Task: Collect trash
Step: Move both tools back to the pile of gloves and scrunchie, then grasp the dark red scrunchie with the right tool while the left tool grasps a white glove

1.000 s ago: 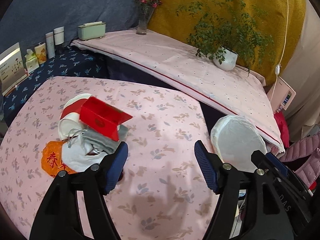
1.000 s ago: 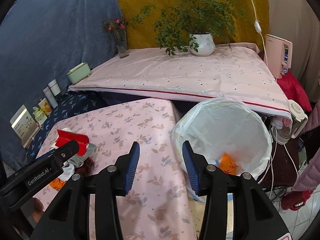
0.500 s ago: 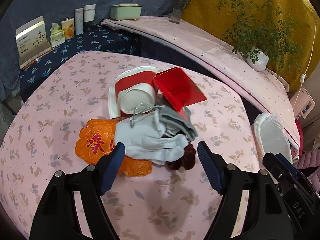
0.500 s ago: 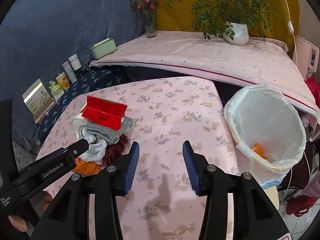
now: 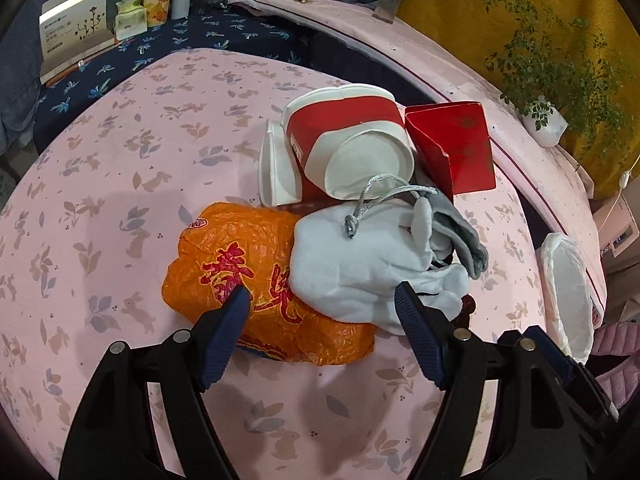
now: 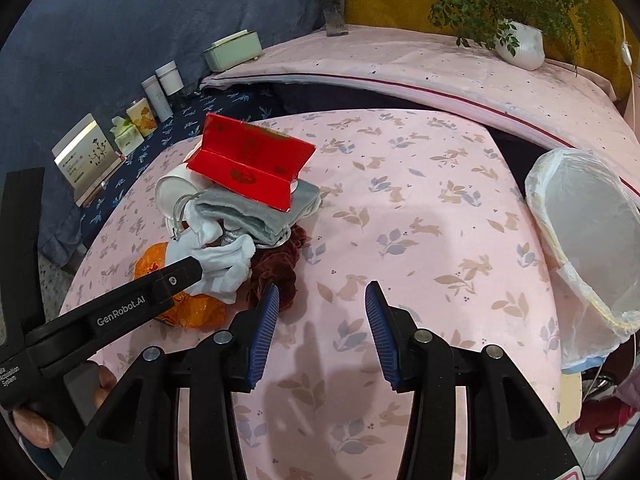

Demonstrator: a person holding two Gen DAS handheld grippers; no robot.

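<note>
A trash pile lies on the pink table (image 5: 120, 184): an orange plastic bag (image 5: 240, 272), a white cloth pouch (image 5: 368, 264) with a grey cord, a grey cloth (image 5: 460, 232), a red-and-white paper cup (image 5: 348, 144) on its side, a red box (image 5: 456, 148) and a dark red scrunchie (image 6: 280, 264). My left gripper (image 5: 322, 300) is open, its fingers straddling the near edge of the orange bag and pouch. My right gripper (image 6: 322, 296) is open and empty over bare table, right of the pile. The red box (image 6: 248, 164) tops the pile in the right wrist view.
A white-lined bin (image 6: 592, 248) stands off the table's right edge; it also shows in the left wrist view (image 5: 568, 288). Boxes and cans (image 5: 136, 12) line the dark blue surface behind. A potted plant (image 6: 520, 44) and a vase (image 6: 334, 8) stand on the far shelf.
My left gripper has swung left and closed in on the trash pile until its fingers straddle the orange bag. My right gripper has turned from the bin toward the pile.
</note>
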